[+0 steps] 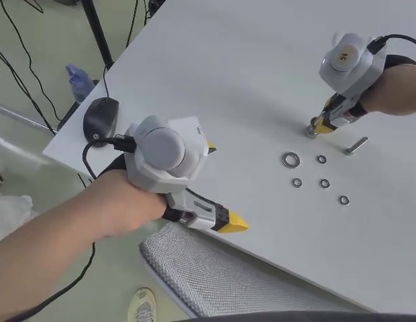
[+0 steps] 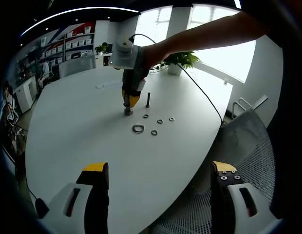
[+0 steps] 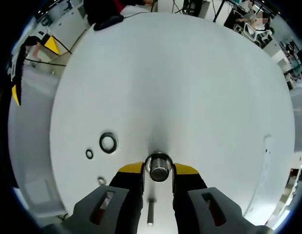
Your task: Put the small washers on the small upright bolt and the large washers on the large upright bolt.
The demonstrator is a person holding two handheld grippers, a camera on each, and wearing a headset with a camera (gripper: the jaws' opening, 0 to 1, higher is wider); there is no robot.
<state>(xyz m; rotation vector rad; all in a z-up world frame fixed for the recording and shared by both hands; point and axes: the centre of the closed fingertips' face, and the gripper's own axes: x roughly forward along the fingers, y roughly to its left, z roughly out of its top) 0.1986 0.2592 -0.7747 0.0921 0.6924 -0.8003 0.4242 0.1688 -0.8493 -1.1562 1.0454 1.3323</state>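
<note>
Head view showed my right gripper (image 1: 316, 127) clamped on the large bolt (image 1: 310, 131), its axis upright on the table (image 1: 228, 80); the small bolt (image 1: 356, 145) stood just beside. One large washer (image 1: 290, 159) and four small washers (image 1: 321, 159) lay nearest that hand. My left gripper (image 2: 160, 170) hung well apart, jaws spread.

looks like an open-plan office or showroom: large white bench (image 2: 68, 112), display shelves (image 2: 68, 46) along the far wall, potted plant (image 2: 180, 59) beside bright windows (image 2: 224, 39), grey mesh office chair (image 1: 194, 268) at the bench edge, black computer mouse (image 1: 100, 117) with its cable.
</note>
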